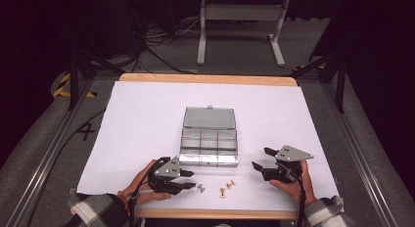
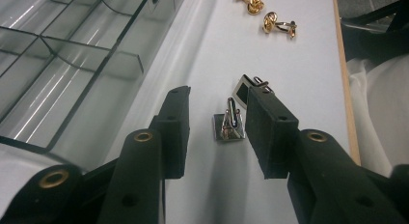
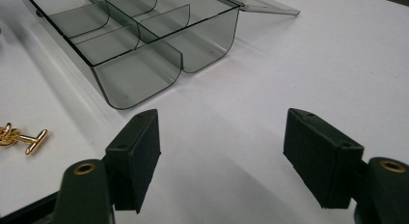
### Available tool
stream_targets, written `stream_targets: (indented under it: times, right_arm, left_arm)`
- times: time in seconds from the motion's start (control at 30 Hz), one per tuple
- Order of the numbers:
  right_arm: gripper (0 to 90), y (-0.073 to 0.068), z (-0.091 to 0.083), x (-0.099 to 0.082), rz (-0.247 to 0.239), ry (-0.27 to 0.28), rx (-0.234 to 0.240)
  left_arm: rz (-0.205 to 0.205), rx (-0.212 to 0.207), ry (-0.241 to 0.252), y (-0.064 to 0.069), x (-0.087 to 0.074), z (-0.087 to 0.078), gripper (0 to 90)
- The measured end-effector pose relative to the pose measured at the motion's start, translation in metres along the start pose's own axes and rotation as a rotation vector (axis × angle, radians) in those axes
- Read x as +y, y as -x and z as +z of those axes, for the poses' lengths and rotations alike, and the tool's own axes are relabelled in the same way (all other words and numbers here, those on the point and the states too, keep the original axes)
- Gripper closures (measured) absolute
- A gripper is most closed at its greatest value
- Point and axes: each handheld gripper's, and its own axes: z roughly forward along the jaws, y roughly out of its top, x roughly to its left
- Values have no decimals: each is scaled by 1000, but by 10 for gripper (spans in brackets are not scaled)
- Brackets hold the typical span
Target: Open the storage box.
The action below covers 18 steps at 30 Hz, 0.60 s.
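Note:
A clear smoky box (image 1: 209, 147) with several compartments lies open mid-table, its lid (image 1: 209, 118) folded back flat. My left gripper (image 1: 191, 179) rests near the front edge, open, its jaws either side of a square silver cufflink (image 2: 229, 126) without touching it. A second silver cufflink (image 2: 243, 89) with a dark face lies just beyond, partly behind one jaw. Two gold knot cufflinks (image 2: 251, 1) (image 2: 277, 23) lie farther along the sheet. My right gripper (image 1: 260, 157) stands open right of the box (image 3: 140, 45), nothing between its jaws; one gold cufflink (image 3: 21, 137) shows at its left.
A white sheet (image 1: 147, 119) covers the table, with a wooden edge (image 1: 210, 213) at the front. The box's near wall (image 2: 72, 55) runs close beside the left gripper. Bare sheet stretches to the right of the right gripper. A table frame (image 1: 240, 26) stands on the floor beyond.

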Motion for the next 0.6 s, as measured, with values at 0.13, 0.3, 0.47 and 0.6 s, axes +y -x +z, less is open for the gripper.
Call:
stream_targets:
  times: [0.13, 0.3, 0.47, 0.6]
  right_arm:
    - [300, 0, 1, 0, -2, -4, -1]
    - [302, -1, 1, 1, -4, 1, -8]
    - [305, -1, 2, 1, -12, -6, -3]
    - [308, -2, 2, 1, -13, -8, -6]
  left_arm:
    - [-7, -16, 8, -3, 2, 1, 654]
    - [-21, -37, 5, -3, 4, 5, 708]
    - [-23, -52, -15, -3, 4, 8, 751]
    - [-22, -65, -17, -2, 4, 9, 841]
